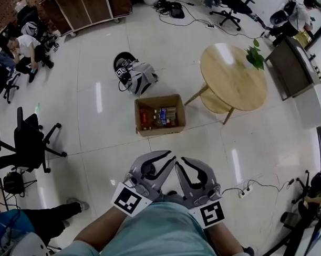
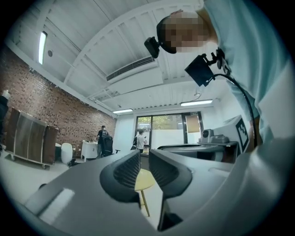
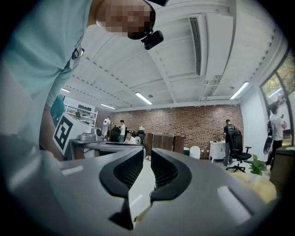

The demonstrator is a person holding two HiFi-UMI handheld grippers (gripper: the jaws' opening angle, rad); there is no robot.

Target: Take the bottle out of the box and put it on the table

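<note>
An open cardboard box point(image 1: 160, 129) stands on the tiled floor in the head view, with several bottles point(image 1: 166, 115) lying inside it. A round wooden table point(image 1: 233, 76) stands to its right, and shows again between the jaws in the left gripper view as the table point(image 2: 144, 180). Both grippers are held close to the person's chest, well short of the box. My left gripper point(image 1: 171, 158) point(image 2: 144, 156) has its jaws together with nothing in them. My right gripper point(image 1: 180, 162) point(image 3: 146, 153) is likewise shut and empty, its tips beside the left one's.
A backpack with a helmet point(image 1: 135, 76) lies behind the box. Black office chairs point(image 1: 29, 142) stand at the left, where people sit point(image 1: 26, 48). A power strip and cable point(image 1: 248, 189) lie at the lower right. A potted plant point(image 1: 255, 56) and a cabinet point(image 1: 291, 67) flank the table.
</note>
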